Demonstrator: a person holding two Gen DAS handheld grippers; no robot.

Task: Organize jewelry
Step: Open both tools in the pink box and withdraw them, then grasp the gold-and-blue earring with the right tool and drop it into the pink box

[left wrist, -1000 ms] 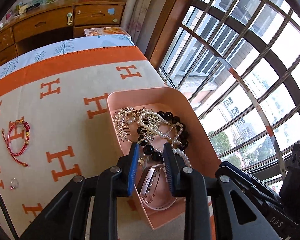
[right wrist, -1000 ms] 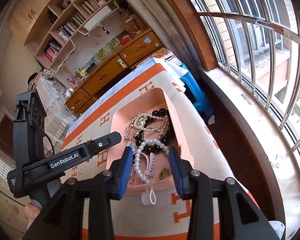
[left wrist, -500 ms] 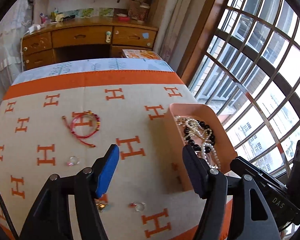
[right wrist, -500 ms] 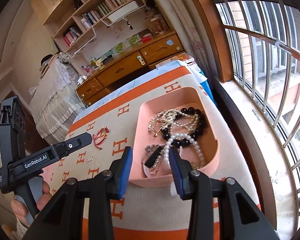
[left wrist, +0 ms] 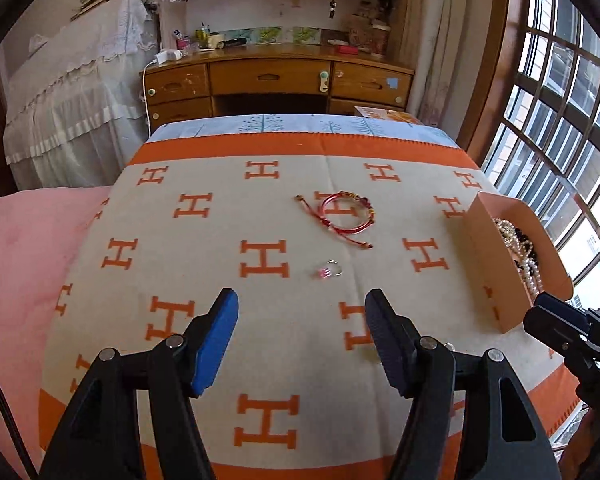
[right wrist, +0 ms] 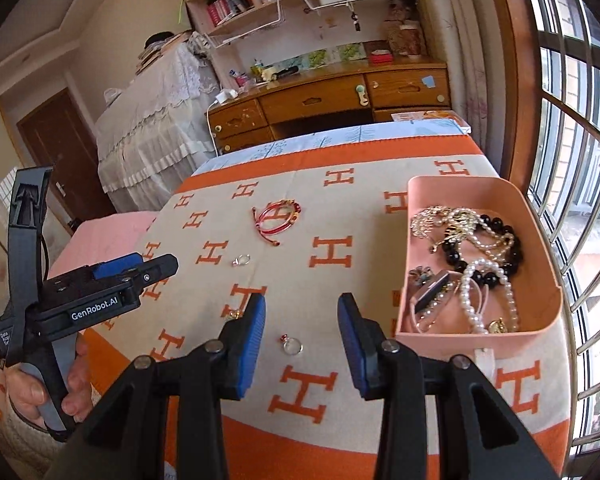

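Observation:
A pink tray [right wrist: 540, 248] on the right of the orange-and-cream H-patterned blanket [right wrist: 332, 216] holds pearl necklaces, black beads, a gold piece and a watch; it also shows in the left wrist view [left wrist: 484, 240]. A red cord bracelet [left wrist: 344, 216] [right wrist: 278, 218] lies mid-blanket. A small ring [left wrist: 330, 271] [right wrist: 241, 260] lies nearer. Another ring [right wrist: 291, 345] lies just ahead of my right gripper [right wrist: 302, 334], which is open and empty. A gold piece [right wrist: 234, 314] sits by its left finger. My left gripper [left wrist: 302, 328] is open and empty above the blanket.
A wooden desk with drawers [left wrist: 276, 80] stands beyond the bed, with shelves above. A barred window [left wrist: 560, 120] runs along the right. A pink sheet [left wrist: 24, 248] lies left of the blanket. The left gripper's body and the hand holding it show in the right wrist view [right wrist: 88, 300].
Both grippers have pulled back from over the tray and swung left toward the blanket. My left gripper has opened wide. The bracelet and rings have come into view.

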